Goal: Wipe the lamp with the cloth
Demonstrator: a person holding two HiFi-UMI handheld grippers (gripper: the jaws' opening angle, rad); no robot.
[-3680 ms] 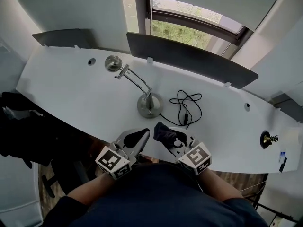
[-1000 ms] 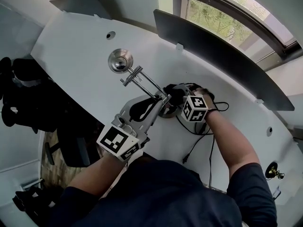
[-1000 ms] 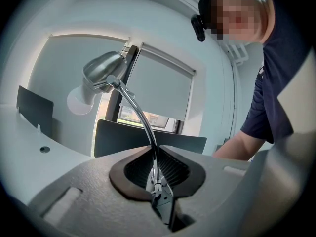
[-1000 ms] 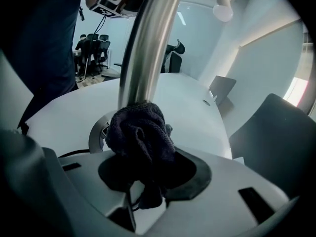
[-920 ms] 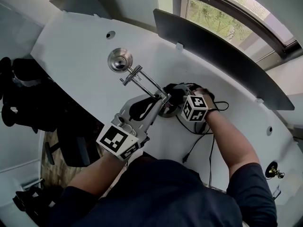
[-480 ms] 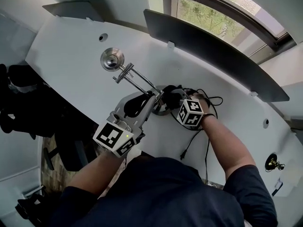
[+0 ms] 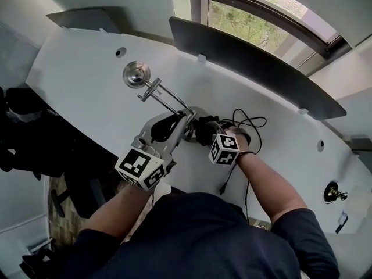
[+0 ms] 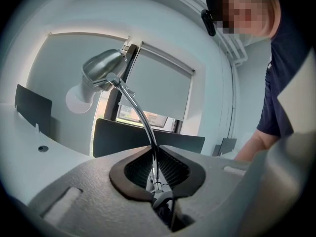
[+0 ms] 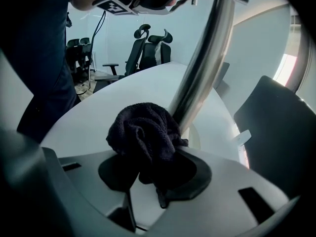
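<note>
A silver desk lamp stands on the white desk [image 7: 75,92]: round head [image 7: 136,74] at the left, and a thin curved arm [image 7: 165,100] running down to the base. My left gripper [image 7: 186,120] is shut on the lower arm, which runs up from between its jaws [image 8: 157,189] to the lamp head [image 8: 103,68]. My right gripper [image 7: 203,131] is shut on a dark bunched cloth [image 9: 145,132]. The cloth presses against the foot of the shiny lamp post [image 9: 202,63]. The lamp base is mostly hidden behind both grippers.
The lamp's black cable [image 7: 247,124] lies coiled right of the base. A dark divider panel [image 7: 256,68] runs along the desk's far edge under the window. A small brass object [image 7: 332,192] sits at the far right. Office chairs [image 9: 148,46] stand beyond the desk.
Both grippers have come from the desk's front edge to the lamp. Over the last half second the right gripper has slid the cloth a little leftward along the post's foot; the left keeps its hold.
</note>
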